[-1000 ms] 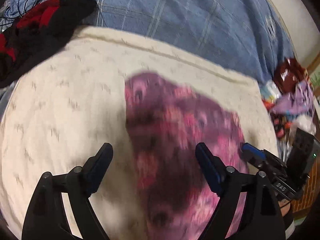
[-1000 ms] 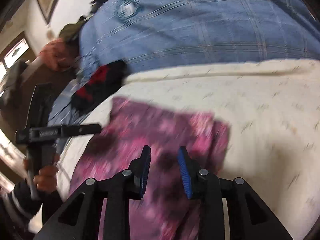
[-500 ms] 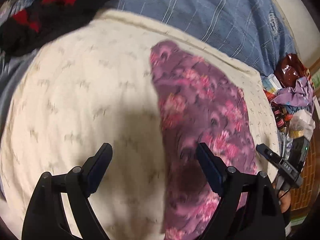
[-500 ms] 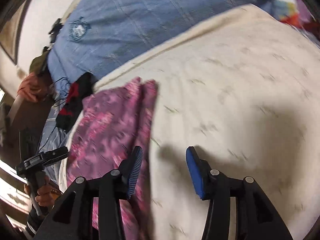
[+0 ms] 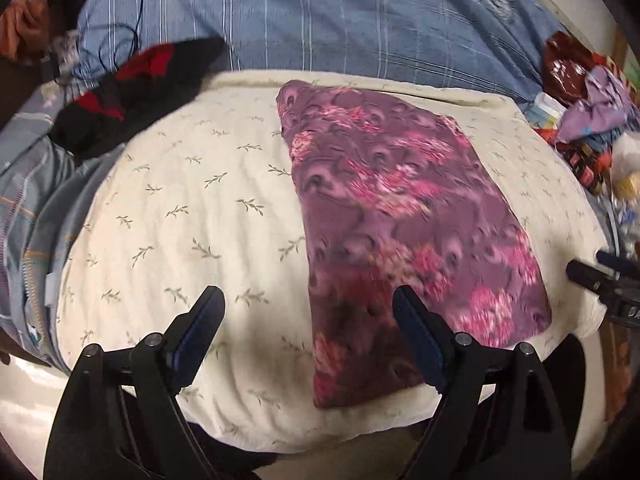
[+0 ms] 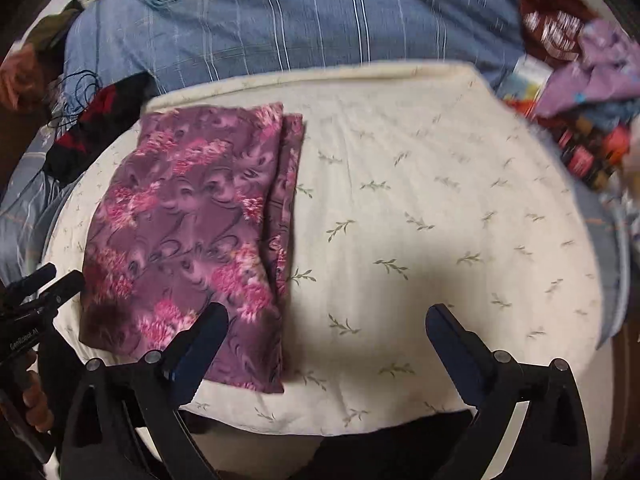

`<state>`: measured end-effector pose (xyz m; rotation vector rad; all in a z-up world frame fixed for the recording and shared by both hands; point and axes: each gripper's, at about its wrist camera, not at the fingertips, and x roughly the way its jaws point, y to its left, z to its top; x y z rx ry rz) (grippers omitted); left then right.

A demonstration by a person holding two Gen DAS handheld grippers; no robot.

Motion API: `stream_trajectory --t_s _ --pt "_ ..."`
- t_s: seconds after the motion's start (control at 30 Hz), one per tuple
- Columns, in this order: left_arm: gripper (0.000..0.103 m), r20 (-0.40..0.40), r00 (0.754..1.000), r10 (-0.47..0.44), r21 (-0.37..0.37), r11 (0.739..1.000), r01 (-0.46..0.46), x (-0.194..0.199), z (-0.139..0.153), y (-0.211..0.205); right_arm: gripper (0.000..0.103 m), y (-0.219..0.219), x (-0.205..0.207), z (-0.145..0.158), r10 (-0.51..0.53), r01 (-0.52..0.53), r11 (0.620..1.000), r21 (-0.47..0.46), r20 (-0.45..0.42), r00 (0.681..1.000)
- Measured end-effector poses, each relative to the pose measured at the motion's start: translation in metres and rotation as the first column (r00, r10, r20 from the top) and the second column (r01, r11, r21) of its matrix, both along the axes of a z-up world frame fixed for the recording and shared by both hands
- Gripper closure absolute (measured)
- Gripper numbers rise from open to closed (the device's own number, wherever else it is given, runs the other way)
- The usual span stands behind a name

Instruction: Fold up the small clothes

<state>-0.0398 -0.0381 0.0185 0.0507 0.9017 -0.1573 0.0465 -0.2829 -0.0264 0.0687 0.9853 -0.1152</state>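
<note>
A folded purple cloth with pink flowers [image 5: 400, 208] [image 6: 192, 220] lies flat on a cream leaf-patterned cushion [image 5: 192, 200] [image 6: 420, 220]. My left gripper [image 5: 307, 304] hovers open above the cloth's near left edge, nothing between its fingers. My right gripper [image 6: 327, 316] hangs over bare cushion just right of the cloth, its jaws opening wide with nothing between them. Each gripper shows at the edge of the other's view: the right gripper [image 5: 588, 266], and the left gripper [image 6: 64, 276] held by a hand [image 6: 36, 396].
A black and red garment [image 5: 132, 80] [image 6: 100, 120] lies off the cushion's far left corner. A blue striped sheet [image 5: 340, 20] covers the bed behind. A pile of packets and lilac fabric [image 5: 592, 120] [image 6: 580, 80] crowds the right side. Grey bedding [image 5: 28, 200] lies left.
Both grippers have drawn back and apart from the cloth, which now rests folded. The right jaws went from nearly closed over the cloth to wide open beside it.
</note>
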Motion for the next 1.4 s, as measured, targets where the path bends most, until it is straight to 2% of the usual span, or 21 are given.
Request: stream_trajectory --t_s 0.17,0.5,0.73,0.93,1.1,1.4 --pt "0.016 0.034 0.999 -0.037 0.092 0.995 0.033 -0.019 0.001 -0.009 0.001 0.016 -0.027 0.014 0.035 -0.032 0.998 -0.045 0.082 0.996" --pt "0.016 0.028 0.998 -0.058 0.069 0.996 0.056 -0.047 0.005 -0.023 0.001 0.036 -0.066 0.035 0.065 -0.041 0.992 -0.119 0.211 0.975" --pt "0.016 0.058 0.993 -0.107 0.042 0.994 0.105 -0.065 0.011 -0.034 0.001 0.027 -0.082 0.034 0.023 0.0 0.994 -0.111 0.211 0.977" --pt "0.016 0.04 0.988 -0.152 0.018 0.988 0.151 -0.07 0.013 -0.046 0.001 0.02 -0.089 0.037 -0.018 0.039 0.995 -0.09 0.224 0.975" --pt "0.016 0.062 0.981 -0.186 -0.024 0.982 0.188 -0.078 0.02 -0.058 0.001 0.012 -0.09 0.041 -0.044 0.064 0.995 -0.082 0.234 0.971" --pt "0.015 0.077 0.982 -0.172 -0.001 0.985 0.172 -0.08 0.021 -0.065 0.001 0.003 -0.089 0.043 -0.059 0.084 0.992 -0.095 0.236 0.97"
